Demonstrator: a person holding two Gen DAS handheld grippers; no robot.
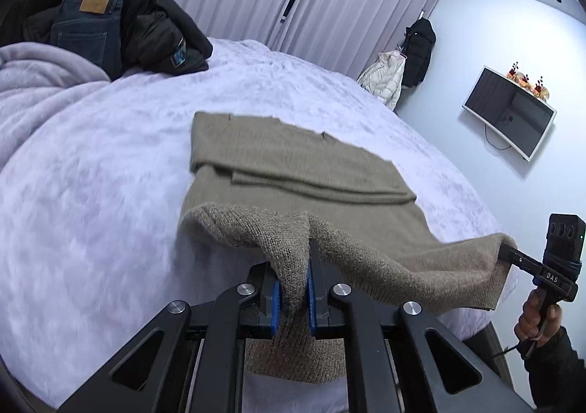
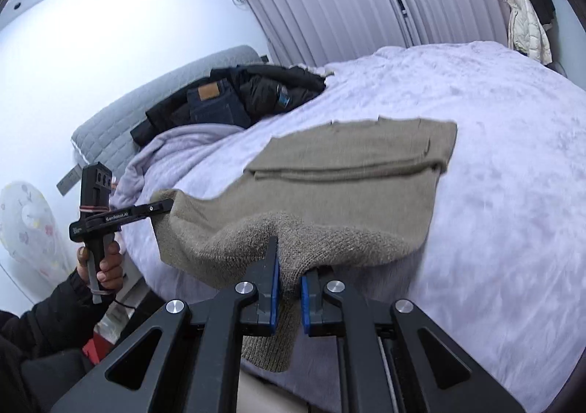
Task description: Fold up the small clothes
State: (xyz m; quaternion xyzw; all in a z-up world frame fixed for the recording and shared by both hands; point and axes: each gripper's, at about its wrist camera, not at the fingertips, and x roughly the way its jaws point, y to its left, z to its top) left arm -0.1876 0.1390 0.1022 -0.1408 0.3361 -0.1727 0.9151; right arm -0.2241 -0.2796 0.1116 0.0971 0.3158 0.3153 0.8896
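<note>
A taupe knit sweater (image 1: 293, 163) lies on the lilac bed cover (image 1: 91, 193), its sleeves folded across the body. My left gripper (image 1: 295, 288) is shut on the near hem at its left corner and lifts it off the bed. My right gripper (image 2: 290, 288) is shut on the same hem of the sweater (image 2: 348, 171) at the other corner. The right gripper also shows in the left wrist view (image 1: 509, 250), and the left gripper shows in the right wrist view (image 2: 166, 206). The hem hangs between them, raised above the bed's near edge.
A pile of dark jeans and black jackets (image 1: 110, 28) sits at the head of the bed beside a bunched lilac blanket (image 1: 40, 83). Jackets hang on the wall (image 1: 403, 61), next to a wall-mounted screen (image 1: 509, 112). A grey headboard (image 2: 146, 101) stands behind the pile.
</note>
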